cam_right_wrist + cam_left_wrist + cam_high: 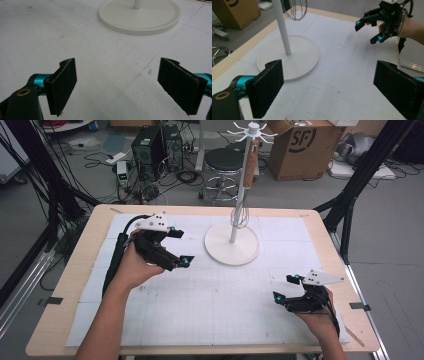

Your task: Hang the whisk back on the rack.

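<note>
Left tool (175, 247), centre-left of the frame, gapes wide and empty beside the stand (232, 243). Right tool (285, 290), lower right, also wide open above the table (80, 270), holding nothing.

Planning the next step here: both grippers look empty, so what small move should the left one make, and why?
Probably ease the left gripper toward the whisk that hangs on the white stand. Its jaws stand open with nothing between them, the stand is close beside it, and the right gripper sits open farther off.
</note>
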